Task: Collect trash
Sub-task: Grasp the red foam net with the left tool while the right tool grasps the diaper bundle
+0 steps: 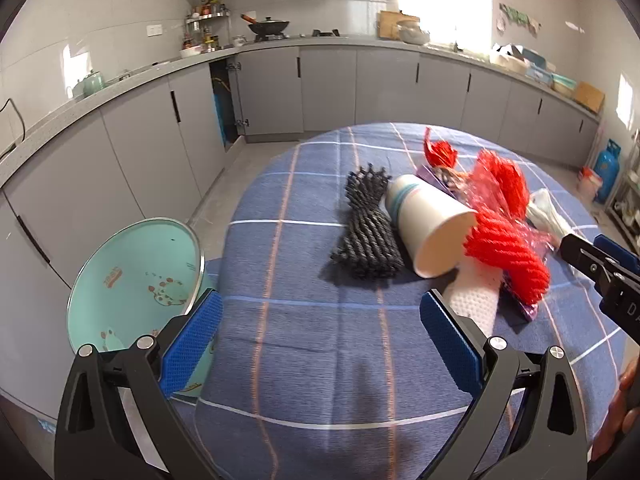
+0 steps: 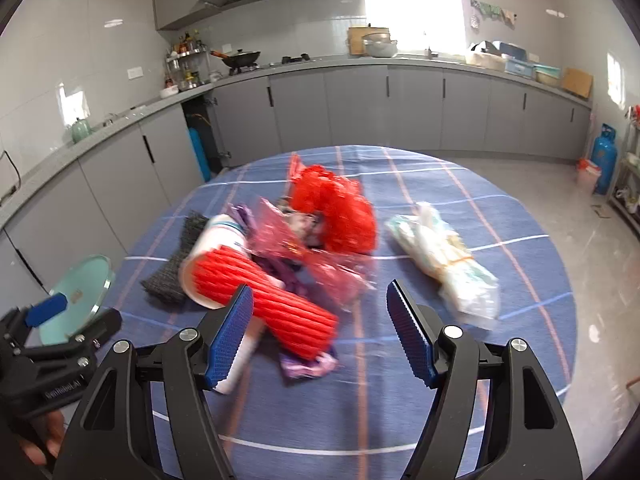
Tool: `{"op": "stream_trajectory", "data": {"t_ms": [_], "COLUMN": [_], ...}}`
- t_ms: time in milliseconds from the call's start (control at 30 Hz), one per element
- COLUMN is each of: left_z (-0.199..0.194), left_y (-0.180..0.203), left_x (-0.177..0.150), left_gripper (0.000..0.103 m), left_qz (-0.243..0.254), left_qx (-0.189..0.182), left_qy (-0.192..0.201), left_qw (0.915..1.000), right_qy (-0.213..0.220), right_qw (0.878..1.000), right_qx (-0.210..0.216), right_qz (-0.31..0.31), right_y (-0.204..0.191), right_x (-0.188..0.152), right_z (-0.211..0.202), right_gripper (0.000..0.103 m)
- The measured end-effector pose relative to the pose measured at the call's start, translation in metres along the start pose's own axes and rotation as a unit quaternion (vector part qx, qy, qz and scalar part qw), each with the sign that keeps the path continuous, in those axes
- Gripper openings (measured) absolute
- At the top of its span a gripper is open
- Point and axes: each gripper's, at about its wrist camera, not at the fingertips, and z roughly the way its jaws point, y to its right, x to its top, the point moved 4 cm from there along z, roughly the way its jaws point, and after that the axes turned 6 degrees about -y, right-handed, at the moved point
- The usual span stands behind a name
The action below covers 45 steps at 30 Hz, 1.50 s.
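Observation:
A heap of trash lies on the round table with a blue checked cloth [image 1: 304, 364]. It holds a tipped paper cup [image 1: 428, 228], a black rope bundle [image 1: 368, 224], red yarn [image 1: 508, 256], red mesh [image 1: 496, 184], a white paper towel [image 1: 478, 304] and a white plastic bundle [image 1: 548, 212]. My left gripper [image 1: 322, 308] is open above bare cloth, short of the heap. My right gripper [image 2: 320, 300] is open too, over the near edge of the heap, with the red yarn [image 2: 272, 300] by its left finger and pink film [image 2: 340, 280] just ahead. The plastic bundle [image 2: 444, 264] lies to its right.
A round teal dish [image 1: 132, 284] stands off the table's left edge, low beside the cabinets. Grey kitchen cabinets [image 2: 360, 108] run along the far walls. A blue gas bottle [image 2: 604, 156] stands on the floor at far right. A purple wrapper [image 2: 308, 364] lies nearest me.

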Motion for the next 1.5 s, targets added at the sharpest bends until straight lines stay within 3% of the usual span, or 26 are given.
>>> {"op": "stream_trajectory", "data": {"t_ms": [333, 567, 633, 833, 1167, 1233, 1300, 1500], "left_z": [0.004, 0.009, 0.013, 0.029, 0.049, 0.056, 0.061, 0.057], "left_y": [0.044, 0.083, 0.093, 0.121, 0.142, 0.14, 0.139, 0.13], "left_x": [0.012, 0.022, 0.024, 0.027, 0.027, 0.025, 0.022, 0.023], "left_gripper": [0.093, 0.076, 0.075, 0.076, 0.075, 0.07, 0.055, 0.031], "left_qz": [0.014, -0.006, -0.014, -0.012, -0.035, -0.038, -0.042, -0.049], "left_qx": [-0.036, -0.092, -0.104, -0.098, -0.079, -0.065, -0.065, -0.073], "left_qy": [0.001, -0.026, -0.037, -0.054, -0.079, -0.089, -0.1, -0.086], "left_qw": [0.9992, 0.9954, 0.9938, 0.9936, 0.9931, 0.9932, 0.992, 0.9924], "right_qy": [-0.005, -0.031, -0.042, -0.081, -0.109, -0.115, -0.122, -0.112], "right_qw": [0.998, 0.997, 0.997, 0.995, 0.993, 0.993, 0.992, 0.993], "right_qx": [-0.042, -0.047, -0.041, -0.052, -0.027, -0.026, -0.017, -0.005], "right_qz": [0.049, 0.06, 0.054, 0.022, 0.019, 0.019, 0.027, 0.035], "right_y": [0.07, 0.107, 0.11, 0.115, 0.121, 0.121, 0.124, 0.123], "right_x": [0.003, 0.018, 0.022, 0.018, 0.007, 0.004, 0.001, 0.0], "right_z": [0.008, 0.031, 0.039, 0.063, 0.075, 0.077, 0.079, 0.072], "right_gripper": [0.065, 0.06, 0.06, 0.06, 0.052, 0.049, 0.044, 0.033]}}
